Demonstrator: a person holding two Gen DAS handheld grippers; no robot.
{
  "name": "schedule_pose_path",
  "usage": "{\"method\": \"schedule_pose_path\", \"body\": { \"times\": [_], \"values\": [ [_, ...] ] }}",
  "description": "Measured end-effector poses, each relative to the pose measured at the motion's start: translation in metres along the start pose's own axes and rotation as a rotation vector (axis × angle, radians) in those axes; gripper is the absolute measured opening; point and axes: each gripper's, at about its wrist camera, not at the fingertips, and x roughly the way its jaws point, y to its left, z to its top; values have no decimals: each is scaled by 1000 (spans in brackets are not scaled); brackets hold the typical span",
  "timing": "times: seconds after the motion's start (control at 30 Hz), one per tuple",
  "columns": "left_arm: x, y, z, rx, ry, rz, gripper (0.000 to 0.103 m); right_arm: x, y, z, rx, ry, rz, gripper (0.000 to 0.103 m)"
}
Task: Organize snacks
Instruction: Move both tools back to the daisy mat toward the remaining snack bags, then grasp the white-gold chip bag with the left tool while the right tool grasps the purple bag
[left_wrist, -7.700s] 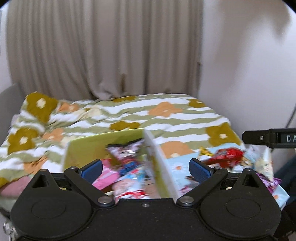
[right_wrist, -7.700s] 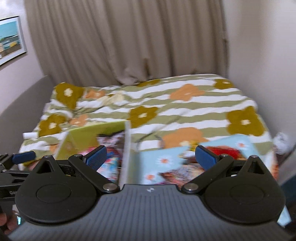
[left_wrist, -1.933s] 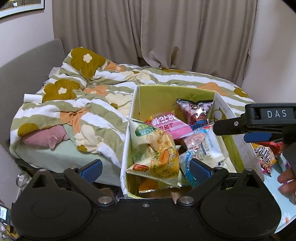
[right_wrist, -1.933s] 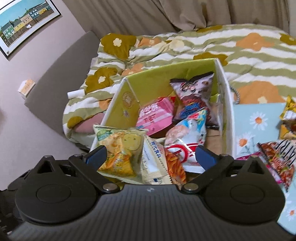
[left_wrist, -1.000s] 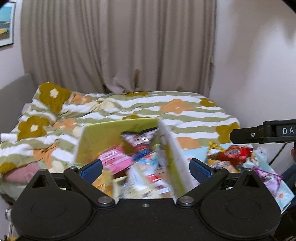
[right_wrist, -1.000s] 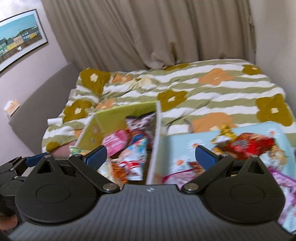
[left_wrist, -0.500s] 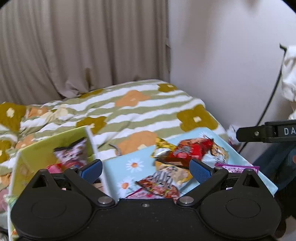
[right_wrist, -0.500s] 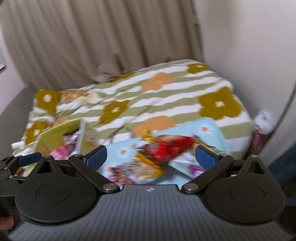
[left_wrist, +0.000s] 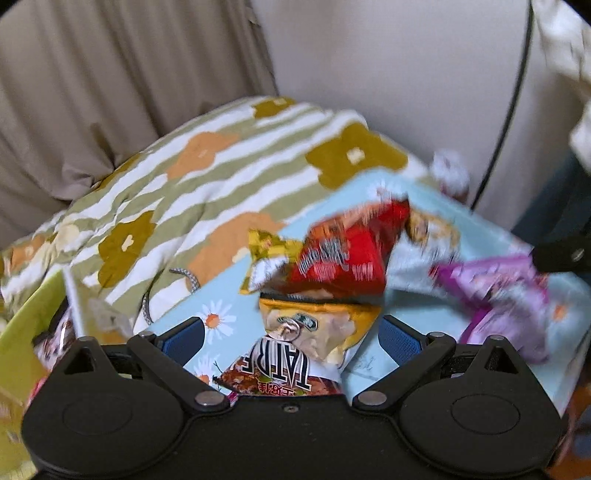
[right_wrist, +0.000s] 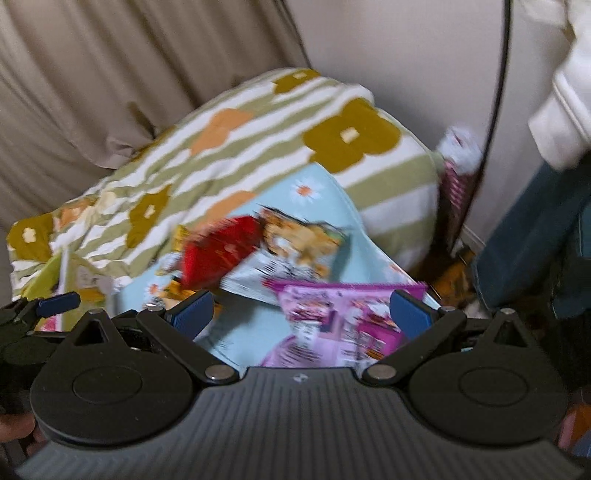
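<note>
The left claw (left_wrist: 291, 338) is hanging spread wide and empty over the near edge of the blue daisy cloth (left_wrist: 221, 295), and the orange bag (left_wrist: 317, 325) is lying straight ahead between its blue pads, with a darker printed pack (left_wrist: 280, 374) tucked under it closer in. The orange bag's long axis seems to be running away from the claw, up toward the red bag (left_wrist: 343, 254) just beyond, which is overlapping its far end. So the left claw looks nearer to that pile.

The right claw (right_wrist: 299, 308) is also spread and holding nothing; the purple pack (right_wrist: 332, 317) is sitting directly under it, lying flat with its long side across the gap between the pads. A white pack (right_wrist: 273, 273) is lying just past the purple pack, partly under the red bag (right_wrist: 218, 258).

The green box (left_wrist: 26, 321) is standing off to the left of both claws, well apart from the loose snacks, with packets already inside.

Everything is resting on the cloth spread over a bed with a striped flower quilt (left_wrist: 207, 177), so the surface is probably soft and will give under a push. Beige curtains (left_wrist: 110, 74) are hanging behind, a plain wall (left_wrist: 388, 74) is to the right with a black cable (left_wrist: 506, 110) running down it, and both views are blurred.
</note>
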Motion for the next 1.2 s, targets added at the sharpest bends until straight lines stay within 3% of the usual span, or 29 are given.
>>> {"method": "schedule_pose_path", "body": {
  "times": [0.27,0.5,0.6,0.83,1.2],
  "values": [
    [47,-24,-12,160,88,20,102,28,-22,-18,93,51,-39,103],
    [73,-30,-23,213,146,58,94,44,-22,-24,108,70,-52,103],
    [81,-27,-25,216,156,59,80,51,-21,-24,106,77,-54,103],
    [80,-21,-27,195,136,49,67,60,-17,-25,76,82,-70,103],
    [53,-29,-23,100,124,29,66,71,-16,-25,4,102,-73,103]
  ]
}}
